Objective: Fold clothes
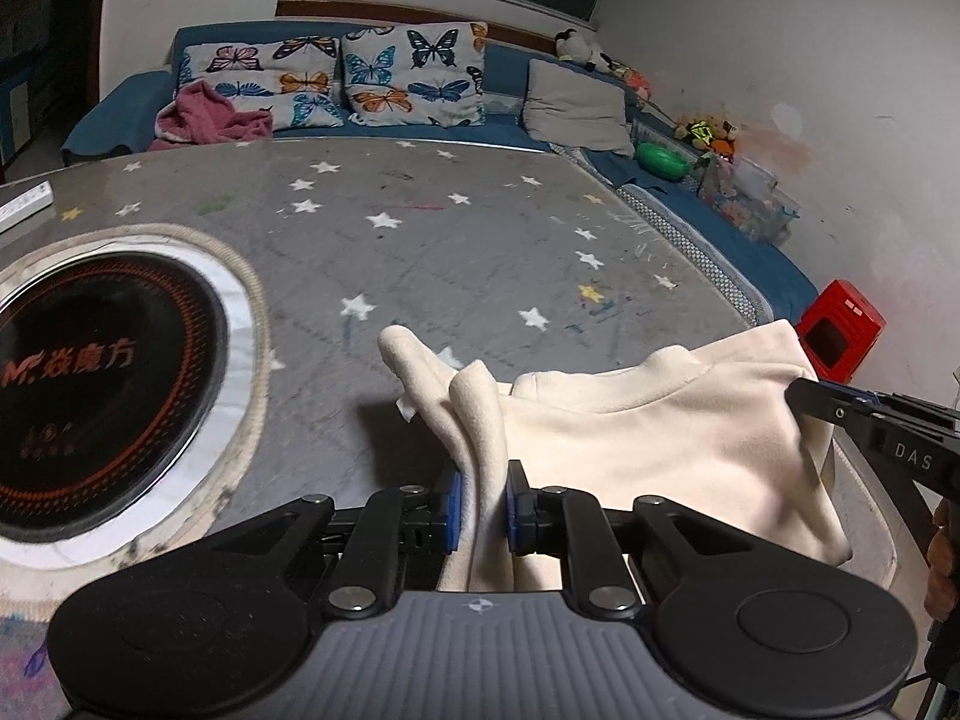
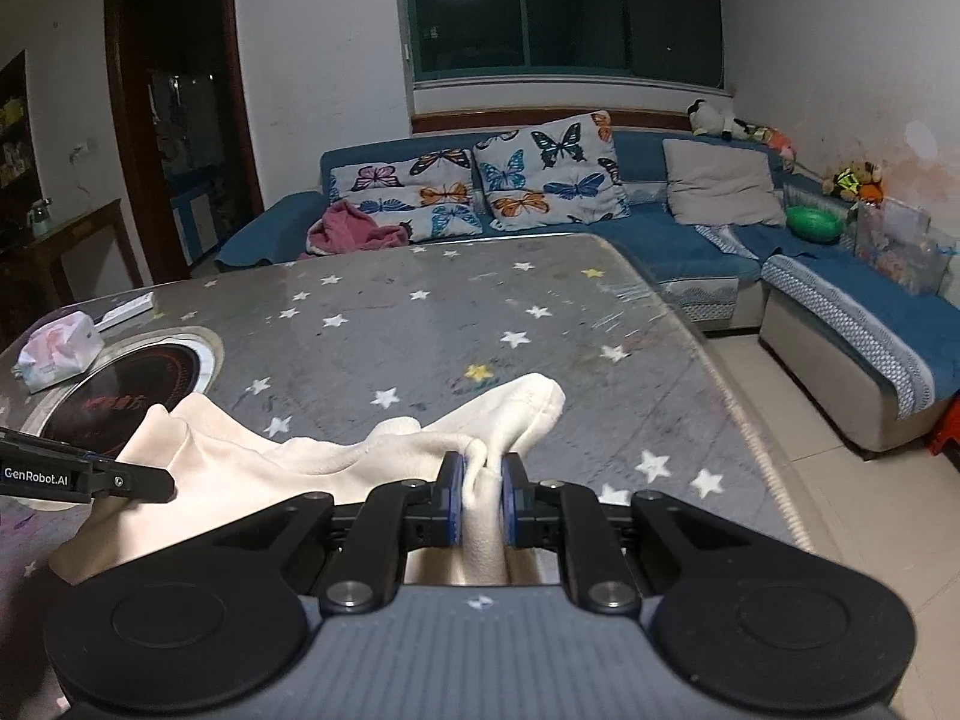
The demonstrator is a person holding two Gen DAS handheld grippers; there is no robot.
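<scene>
Left wrist view showed your left gripper (image 1: 483, 504) with its blue-padded jaws drawn nearly together, pinching a thick fold of the cream fleece garment (image 1: 654, 420) between them. Your right gripper (image 1: 840, 411) reached in from the right edge of that view, its black fingers clamped on the garment's far corner. In the right wrist view, your right gripper (image 2: 482, 504) had its jaws narrowed the same way, squeezing a bunched ridge of the same garment (image 2: 252, 462), and your left gripper (image 2: 150, 486) held the cloth's other end at the left edge. The garment was soft and matte with a rounded, plush hem; it was stretched between your two grippers and draped over the near part of the table (image 2: 420, 324). That table wore a grey cover printed with white and yellow stars, beside a round black induction plate (image 1: 102, 378) ringed in pale trim.
</scene>
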